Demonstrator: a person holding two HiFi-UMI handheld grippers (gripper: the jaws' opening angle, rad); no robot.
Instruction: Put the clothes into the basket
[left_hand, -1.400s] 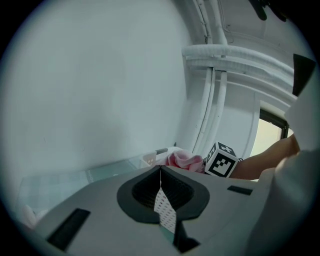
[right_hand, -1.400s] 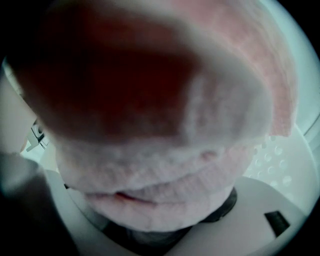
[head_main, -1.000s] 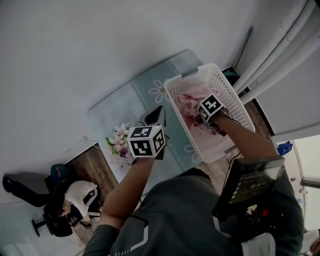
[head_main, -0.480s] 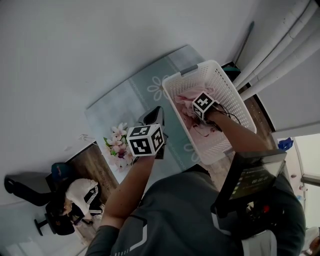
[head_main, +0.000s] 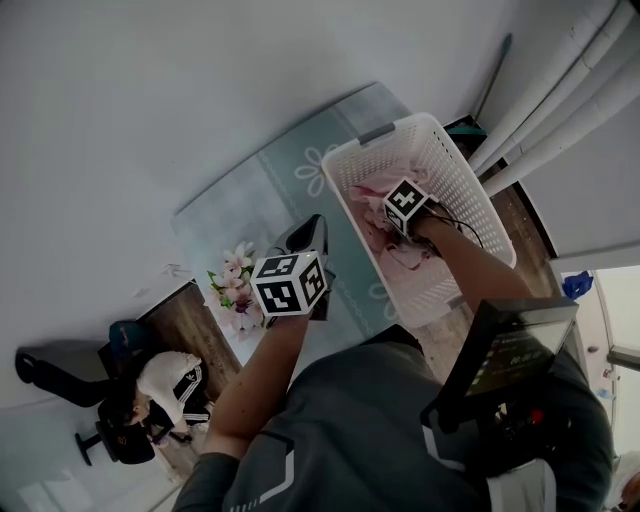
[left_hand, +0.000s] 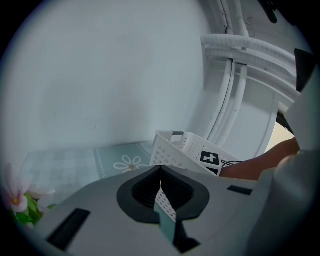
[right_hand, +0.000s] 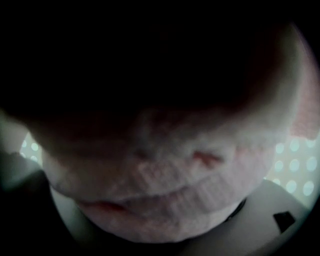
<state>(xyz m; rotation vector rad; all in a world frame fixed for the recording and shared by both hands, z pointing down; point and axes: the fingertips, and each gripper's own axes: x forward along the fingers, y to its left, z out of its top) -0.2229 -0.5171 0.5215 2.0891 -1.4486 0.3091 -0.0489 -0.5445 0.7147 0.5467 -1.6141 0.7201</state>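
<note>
**Left side.** A seated person (head_main: 150, 400) is in the background on the floor and takes no part. Flowers (head_main: 235, 290) stand at the near edge of the desk (head_main: 250, 200).

The left tool (head_main: 312, 232) hovers over the desk just beside the flowers and well apart from any garment. It is in the same place as a second ago. Its own view shows the jaws clenched tip to tip with nothing between them (left_hand: 160, 172).

**Centre and right.** The basket (head_main: 465, 190) stands on the desk's far right corner, next to the wall pipes (head_main: 560, 80). Pink cloth (head_main: 375, 195) lies inside it, bunched on the floor of the basket.

The right tool (head_main: 405, 205) is down inside the basket, on top of that cloth. Over the last second it has shifted only slightly toward the basket's left wall and has stayed low. It has not lifted out.

In the right gripper view the cloth (right_hand: 165, 170) is pressed against the camera and covers the jaws. I cannot tell whether this tool is clamped on the cloth or has let go. The perforated basket wall shows at both edges of that view, which confirms the tool is well below the rim.

**Finding.** No clothes are visible on the desk outside the basket. The garment is already within the basket walls, so I judge that delivery is effectively made.

The remaining action is likely to part the right jaws, if they are not already parted, and withdraw straight up. The risk is that cloth snags on the jaws and is dragged back over the rim.
</note>
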